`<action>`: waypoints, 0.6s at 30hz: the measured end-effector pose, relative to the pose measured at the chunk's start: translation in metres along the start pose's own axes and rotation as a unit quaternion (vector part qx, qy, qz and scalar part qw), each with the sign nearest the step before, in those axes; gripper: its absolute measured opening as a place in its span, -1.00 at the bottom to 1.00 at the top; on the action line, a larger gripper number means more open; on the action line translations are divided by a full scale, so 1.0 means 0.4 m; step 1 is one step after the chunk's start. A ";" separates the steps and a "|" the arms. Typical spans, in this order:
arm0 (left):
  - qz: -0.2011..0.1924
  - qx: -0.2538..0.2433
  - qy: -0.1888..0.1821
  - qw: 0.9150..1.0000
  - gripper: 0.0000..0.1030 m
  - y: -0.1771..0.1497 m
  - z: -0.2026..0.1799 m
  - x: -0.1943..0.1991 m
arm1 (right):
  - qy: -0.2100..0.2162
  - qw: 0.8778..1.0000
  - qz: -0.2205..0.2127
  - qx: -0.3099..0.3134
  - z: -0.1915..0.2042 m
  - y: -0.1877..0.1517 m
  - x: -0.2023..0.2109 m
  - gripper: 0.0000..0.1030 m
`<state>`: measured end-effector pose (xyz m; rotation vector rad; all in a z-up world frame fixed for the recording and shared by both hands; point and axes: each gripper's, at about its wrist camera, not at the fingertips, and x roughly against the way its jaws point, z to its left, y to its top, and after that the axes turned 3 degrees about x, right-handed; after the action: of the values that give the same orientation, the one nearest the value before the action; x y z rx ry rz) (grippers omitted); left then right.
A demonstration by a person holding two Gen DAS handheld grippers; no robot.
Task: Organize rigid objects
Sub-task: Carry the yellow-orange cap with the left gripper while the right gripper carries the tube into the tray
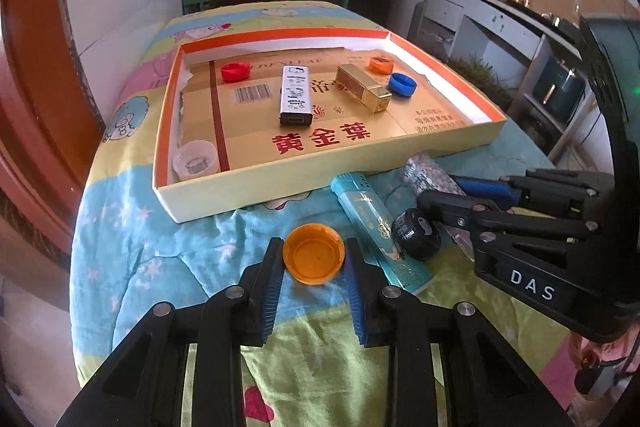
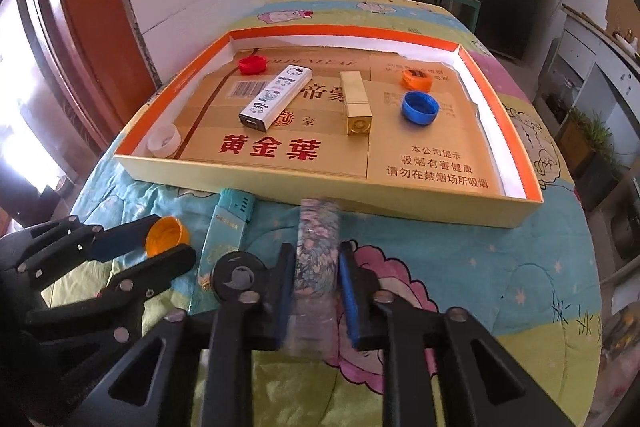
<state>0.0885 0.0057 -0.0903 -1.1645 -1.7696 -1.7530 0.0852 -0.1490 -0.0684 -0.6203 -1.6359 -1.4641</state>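
Orange bottle cap (image 1: 313,253) sits on the quilt-covered bed (image 1: 132,251), pinched between the left hand-held gripper (image 1: 314,281) pads. Beside it, the right hand-held gripper (image 2: 316,291) is clamped on a floral-patterned lighter (image 2: 318,247). Either could slip: the cap's round rim may squirt free, and the soft quilt gives underneath. Ahead lies the shallow cardboard tray (image 1: 256,195); beyond, a cluttered kitchen.
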 end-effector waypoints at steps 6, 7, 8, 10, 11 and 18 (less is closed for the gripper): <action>-0.008 0.008 -0.005 1.000 -0.42 -0.004 0.006 0.015 | 0.011 1.000 -0.006 -0.009 -0.015 -0.010 0.021 -0.61; -0.009 0.008 -0.006 1.000 -0.42 -0.004 0.004 0.018 | 0.013 1.000 -0.008 -0.010 -0.018 -0.010 0.027 -0.61; -0.011 0.008 -0.006 1.000 -0.42 -0.004 0.003 0.022 | 0.014 1.000 -0.012 -0.011 -0.021 -0.009 0.035 -0.61; -0.016 0.009 -0.009 1.000 -0.42 -0.001 0.003 0.034 | 0.015 1.000 -0.018 -0.013 -0.027 -0.006 0.050 -0.61; -0.019 0.012 -0.011 1.000 -0.42 0.003 0.004 0.039 | 0.015 1.000 -0.023 -0.013 -0.031 -0.003 0.061 -0.61; -0.042 0.025 -0.014 0.999 -0.42 0.060 0.006 0.088 | 0.014 0.998 -0.054 -0.011 -0.059 0.037 0.126 -0.61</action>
<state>0.0871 0.0149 -0.0486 -1.1150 -1.8934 -1.7352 0.0765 -0.1774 -0.0190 -0.5284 -1.6556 -1.5636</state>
